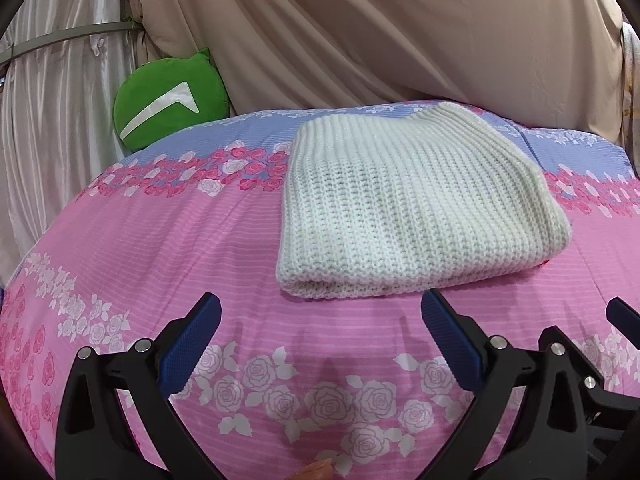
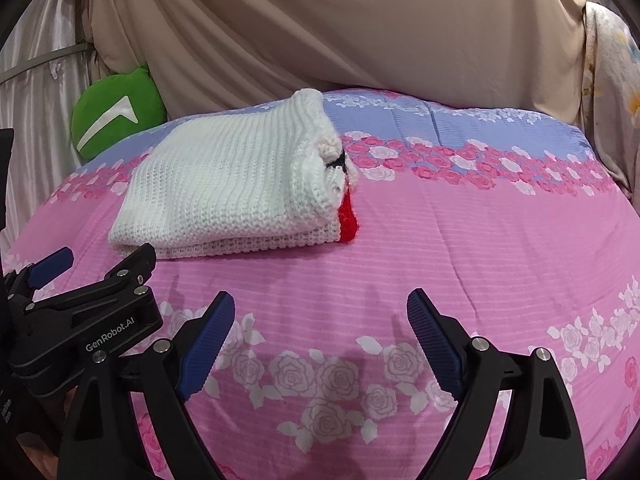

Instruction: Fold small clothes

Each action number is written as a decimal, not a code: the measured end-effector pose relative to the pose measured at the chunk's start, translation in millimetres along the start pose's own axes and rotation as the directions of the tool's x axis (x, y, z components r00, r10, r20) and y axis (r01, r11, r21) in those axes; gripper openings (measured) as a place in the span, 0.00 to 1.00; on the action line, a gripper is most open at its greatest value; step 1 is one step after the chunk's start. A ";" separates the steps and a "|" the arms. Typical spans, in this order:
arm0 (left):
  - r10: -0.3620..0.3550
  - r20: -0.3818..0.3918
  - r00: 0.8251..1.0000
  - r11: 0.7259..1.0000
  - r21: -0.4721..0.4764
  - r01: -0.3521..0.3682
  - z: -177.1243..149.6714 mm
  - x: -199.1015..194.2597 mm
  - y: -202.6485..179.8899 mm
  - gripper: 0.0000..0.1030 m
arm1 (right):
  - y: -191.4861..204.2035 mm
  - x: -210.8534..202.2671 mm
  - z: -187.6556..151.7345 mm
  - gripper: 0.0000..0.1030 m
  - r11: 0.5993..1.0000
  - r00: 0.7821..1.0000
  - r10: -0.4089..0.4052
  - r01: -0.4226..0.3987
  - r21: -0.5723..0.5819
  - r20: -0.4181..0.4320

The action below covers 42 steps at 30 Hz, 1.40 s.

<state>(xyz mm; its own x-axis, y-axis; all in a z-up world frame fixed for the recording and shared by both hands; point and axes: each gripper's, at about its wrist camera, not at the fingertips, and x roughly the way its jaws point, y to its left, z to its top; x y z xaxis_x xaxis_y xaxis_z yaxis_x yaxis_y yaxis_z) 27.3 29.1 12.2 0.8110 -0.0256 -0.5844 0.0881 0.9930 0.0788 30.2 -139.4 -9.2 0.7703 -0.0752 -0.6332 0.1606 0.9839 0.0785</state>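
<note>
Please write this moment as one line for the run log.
knit folded on bed | left gripper open, apart | right gripper open, apart | cushion behind

One folded white knitted garment (image 1: 404, 204) (image 2: 232, 184) is counted, laid on the one rose-patterned bedspread (image 1: 200, 248) (image 2: 480, 248) toward its far edge, and one strip of red knit (image 2: 347, 218) is seen at the garment's right side. One green cushion (image 1: 168, 102) (image 2: 114, 114) is found at the bedspread's far left corner, and one beige draped sheet (image 1: 360, 32) (image 2: 340, 28) is hung behind the far edge. Two grippers are counted, the left gripper (image 1: 320, 330) (image 2: 96, 264) and the right gripper (image 2: 320, 330), each fitted with two blue-padded fingers (image 1: 192, 340) (image 2: 206, 346) held apart.
</note>
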 end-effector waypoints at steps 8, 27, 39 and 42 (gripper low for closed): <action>0.004 0.002 1.000 1.000 0.000 -0.004 0.1 0.1 0.4 0.95 | 0.1 -0.6 0.2 0.84 1.000 1.000 -0.002 0.002 0.000 0.003; 0.030 -0.014 0.999 1.000 0.010 -0.030 -0.3 1.5 -0.9 0.95 | 1.1 -0.2 0.1 0.84 1.000 1.000 -0.019 0.019 -0.016 0.004; 0.079 0.008 0.997 0.997 0.017 -0.079 -1.4 -3.2 -3.5 0.95 | 1.3 -2.1 1.0 0.84 1.000 1.000 -0.024 0.024 -0.019 0.012; 0.072 -0.001 0.997 0.997 0.018 -0.072 -1.1 -1.5 -3.7 0.95 | 0.7 -2.4 0.8 0.84 0.999 1.000 -0.028 0.029 -0.020 0.011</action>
